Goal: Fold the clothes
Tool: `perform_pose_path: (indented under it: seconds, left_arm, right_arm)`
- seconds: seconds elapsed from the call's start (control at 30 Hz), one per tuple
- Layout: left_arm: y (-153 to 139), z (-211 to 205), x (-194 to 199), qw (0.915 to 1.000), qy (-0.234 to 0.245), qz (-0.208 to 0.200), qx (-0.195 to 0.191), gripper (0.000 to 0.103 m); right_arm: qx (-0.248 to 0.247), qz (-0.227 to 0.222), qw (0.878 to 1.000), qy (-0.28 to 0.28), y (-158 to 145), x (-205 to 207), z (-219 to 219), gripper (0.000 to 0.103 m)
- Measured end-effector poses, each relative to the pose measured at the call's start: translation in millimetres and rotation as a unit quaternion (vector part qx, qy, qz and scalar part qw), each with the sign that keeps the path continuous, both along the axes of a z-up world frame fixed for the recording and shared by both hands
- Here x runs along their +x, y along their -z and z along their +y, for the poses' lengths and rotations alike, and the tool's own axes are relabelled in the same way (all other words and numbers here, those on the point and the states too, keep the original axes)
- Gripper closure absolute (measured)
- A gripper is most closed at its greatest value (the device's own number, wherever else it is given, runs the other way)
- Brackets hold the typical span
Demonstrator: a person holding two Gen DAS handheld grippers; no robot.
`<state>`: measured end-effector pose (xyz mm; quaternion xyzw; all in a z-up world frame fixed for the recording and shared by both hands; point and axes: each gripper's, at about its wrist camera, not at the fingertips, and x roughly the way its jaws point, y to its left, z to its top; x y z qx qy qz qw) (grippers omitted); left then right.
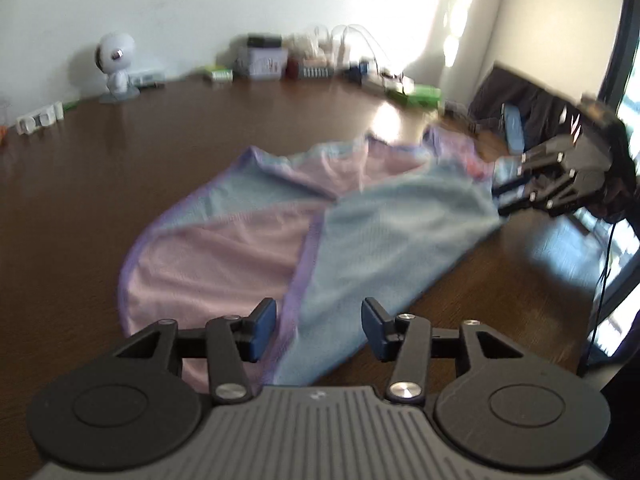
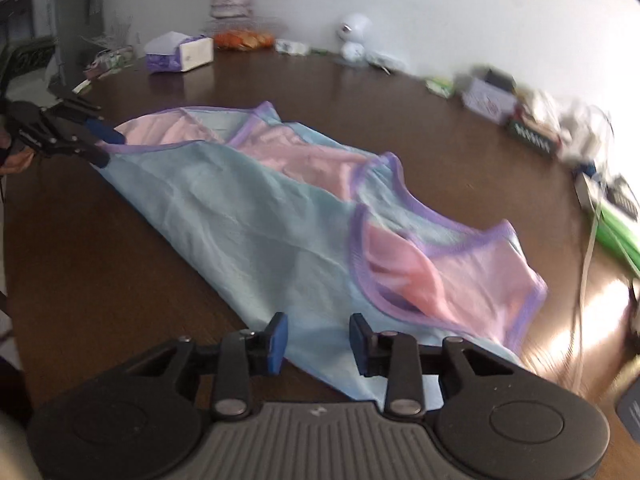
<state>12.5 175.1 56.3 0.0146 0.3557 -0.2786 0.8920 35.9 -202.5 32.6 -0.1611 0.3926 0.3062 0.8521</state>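
Pastel blue-pink garment [image 2: 256,216] lay half-folded, centre frame, on brown bench [image 2: 100,280]. We held left gripper [image 1: 319,330] and right gripper [image 2: 318,344] released, jaws astride near hems, nothing pinched. Advice: we should pinch both corners evenly, lift low, keep fold edge straight.

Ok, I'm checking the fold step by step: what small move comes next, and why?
Probably smooth the garment flat first. One blue half already lies over the pink, and both the left hand-held gripper and the right hand-held gripper stand open at its ends, gripping nothing.
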Motion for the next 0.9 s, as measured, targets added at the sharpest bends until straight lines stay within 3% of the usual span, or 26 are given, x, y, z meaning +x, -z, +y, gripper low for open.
perform_pose_path:
  seconds: [0.07,0.1,0.13,0.2,0.23,0.33,0.43,0.5,0.53,0.57,0.6,0.63,0.77,0.9]
  left_arm:
    - [-20.6,3.9,22.4,0.9993,-0.004,-0.022,-0.03,0.023]
    - [-24.7,-1.6,43.1,0.9995,-0.006,-0.023,-0.02,0.019]
    - [-26.2,-10.0,67.4,0.9998,-0.006,-0.021,-0.001,0.018]
    - [-15.0,-31.0,121.1,0.9977,-0.028,0.009,0.061,0.024]
    - [-6.4,-40.4,145.4,0.9957,-0.036,0.026,0.081,0.033]
    - [14.7,-48.6,180.4,0.9959,-0.012,0.058,0.068,0.039]
    - [26.4,-47.0,184.6,0.9963,0.0,0.052,0.068,0.043]
    - [31.1,-42.7,185.0,0.9969,-0.012,0.056,0.055,0.057]
    - [32.0,-41.6,184.9,0.9974,-0.013,0.055,0.045,0.084]
    - [32.8,-40.6,184.8,0.9977,-0.015,0.055,0.036,0.098]
    - [33.6,-39.6,184.7,0.998,-0.016,0.054,0.027,0.098]
    - [33.3,-40.8,181.4,0.9984,-0.016,0.047,0.027,0.098]
    - [22.2,-45.2,155.8,0.999,-0.027,0.002,0.035,0.099]
    - [-2.3,-48.8,106.8,0.9963,-0.045,-0.057,0.045,0.099]
  right_arm:
    - [0.031,0.001,0.999,0.019,-15.1,18.8,-8.1,0.064]
    - [0.055,-0.006,0.998,0.033,-23.9,33.8,-8.8,0.054]
    - [0.087,-0.004,0.995,0.041,-27.7,54.1,-7.0,0.05]
    - [0.138,0.007,0.988,0.065,-29.3,98.1,0.7,0.049]
    - [0.14,0.023,0.987,0.073,-23.4,120.5,9.7,0.05]
    - [0.093,0.039,0.989,0.112,-1.4,162.8,35.2,0.06]
    - [0.072,0.049,0.99,0.113,13.9,172.6,48.3,0.064]
    - [0.062,0.041,0.992,0.101,21.8,166.8,51.2,0.066]
    - [0.056,0.027,0.994,0.094,24.0,163.3,51.9,0.069]
    - [0.049,0.015,0.995,0.09,24.9,159.5,53.4,0.08]
    - [0.041,0.003,0.995,0.085,25.8,155.6,54.9,0.096]
    - [0.046,0.005,0.995,0.084,25.7,154.3,55.0,0.098]
    - [0.057,-0.023,0.995,0.078,18.1,139.7,54.4,0.098]
    - [0.059,-0.059,0.995,0.055,-9.5,110.9,48.9,0.098]
